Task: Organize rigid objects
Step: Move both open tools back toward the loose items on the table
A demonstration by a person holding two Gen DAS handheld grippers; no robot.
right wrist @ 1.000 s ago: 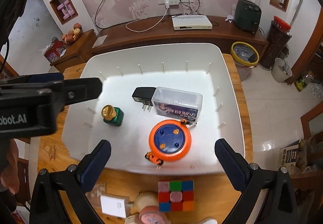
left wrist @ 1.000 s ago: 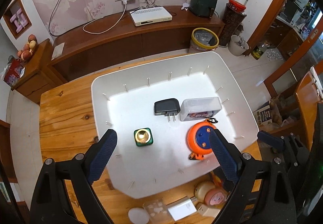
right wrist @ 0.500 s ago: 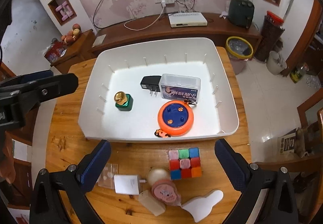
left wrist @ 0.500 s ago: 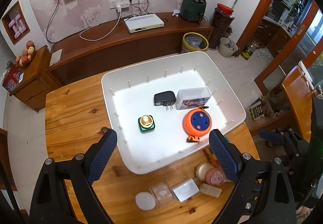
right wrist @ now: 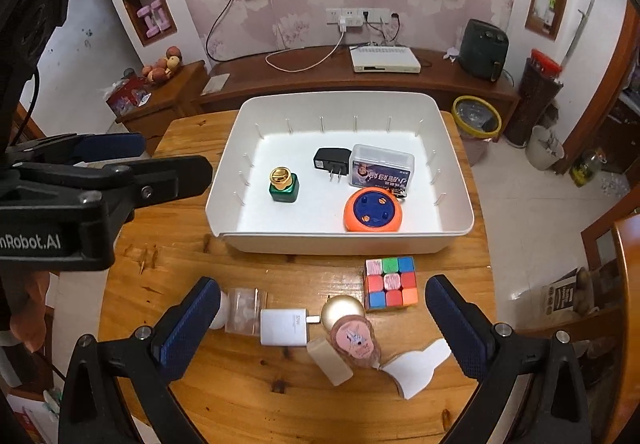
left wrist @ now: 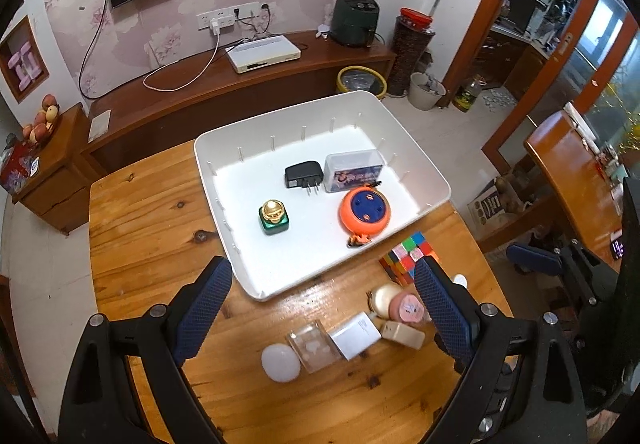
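Count: one white bin (right wrist: 340, 240), eleven loose items seen.
Four are held in the bin; seven are laid out on the wooden table (right wrist: 280, 404), one puzzle cube (right wrist: 390, 284) among them.

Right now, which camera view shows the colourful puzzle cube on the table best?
The right wrist view: the puzzle cube sits whole between the open fingers, its top face and front side clear. In the left wrist view the cube is seen at an angle, and the left gripper's right finger hides its near corner.
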